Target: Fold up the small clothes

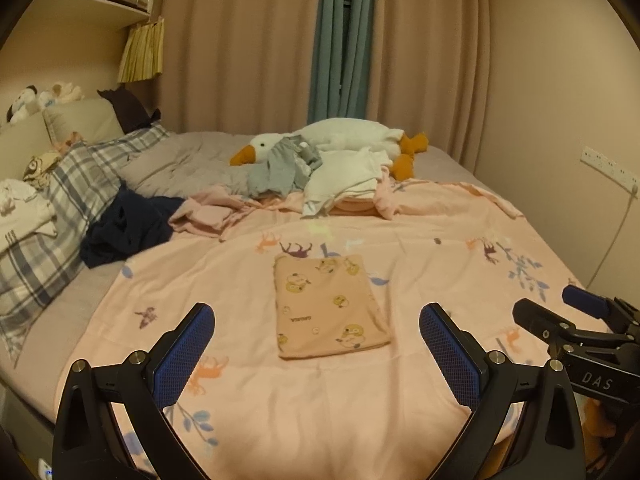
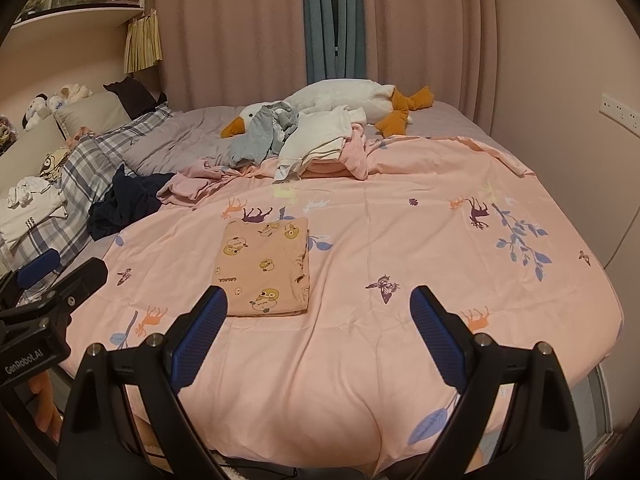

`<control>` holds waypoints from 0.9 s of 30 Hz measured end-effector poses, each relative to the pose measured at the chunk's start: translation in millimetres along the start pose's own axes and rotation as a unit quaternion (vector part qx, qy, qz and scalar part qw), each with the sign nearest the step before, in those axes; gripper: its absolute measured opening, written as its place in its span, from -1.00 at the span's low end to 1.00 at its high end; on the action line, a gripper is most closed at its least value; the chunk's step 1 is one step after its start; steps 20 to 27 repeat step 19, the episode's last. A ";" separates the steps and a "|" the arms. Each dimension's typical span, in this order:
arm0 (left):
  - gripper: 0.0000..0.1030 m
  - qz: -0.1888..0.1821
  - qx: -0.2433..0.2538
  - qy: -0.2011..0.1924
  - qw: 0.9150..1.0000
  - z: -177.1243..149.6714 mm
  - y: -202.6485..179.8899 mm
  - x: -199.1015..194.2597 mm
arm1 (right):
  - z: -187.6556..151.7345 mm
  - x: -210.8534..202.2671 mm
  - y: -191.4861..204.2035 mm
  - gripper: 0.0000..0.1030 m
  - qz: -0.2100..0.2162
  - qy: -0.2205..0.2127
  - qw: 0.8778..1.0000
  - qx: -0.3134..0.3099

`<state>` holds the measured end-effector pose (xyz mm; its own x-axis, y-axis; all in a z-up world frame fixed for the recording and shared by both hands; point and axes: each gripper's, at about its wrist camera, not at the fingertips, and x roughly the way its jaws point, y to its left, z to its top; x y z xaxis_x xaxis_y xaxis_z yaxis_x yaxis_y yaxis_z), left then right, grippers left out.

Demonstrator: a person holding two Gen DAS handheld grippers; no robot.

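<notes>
You are holding both claws, left claw (image 1: 316, 354) and right claw (image 2: 318, 338), wide and empty above the folded duck-print garment (image 1: 330, 306), leaving it flat on the bed (image 1: 440, 248).

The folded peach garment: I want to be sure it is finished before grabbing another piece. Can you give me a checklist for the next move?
1. Folded peach garment lies flat as a neat rectangle on the pink sheet: ok.
2. Left gripper jaws open and holding nothing: ok.
3. Right gripper jaws open and holding nothing: ok.
4. Unfolded clothes pile remains by the plush goose: ok.
5. Bare sheet beside the garment for folding: ok.
6. Which piece lies topmost in the pile: cannot tell.
</notes>
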<state>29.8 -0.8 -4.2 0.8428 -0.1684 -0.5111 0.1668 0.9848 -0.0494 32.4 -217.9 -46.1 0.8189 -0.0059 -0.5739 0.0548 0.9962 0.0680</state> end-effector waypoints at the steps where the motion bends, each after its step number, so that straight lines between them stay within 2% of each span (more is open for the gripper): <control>1: 0.97 0.000 0.002 0.002 1.000 0.0 -0.6 0.6 | -0.2 0.8 0.7 0.82 0.000 0.000 1.000 -0.001; 27: 0.97 0.007 0.014 0.007 1.000 -1.8 -9.8 2.8 | 3.1 1.0 -1.4 0.82 -0.009 -0.003 1.000 -0.007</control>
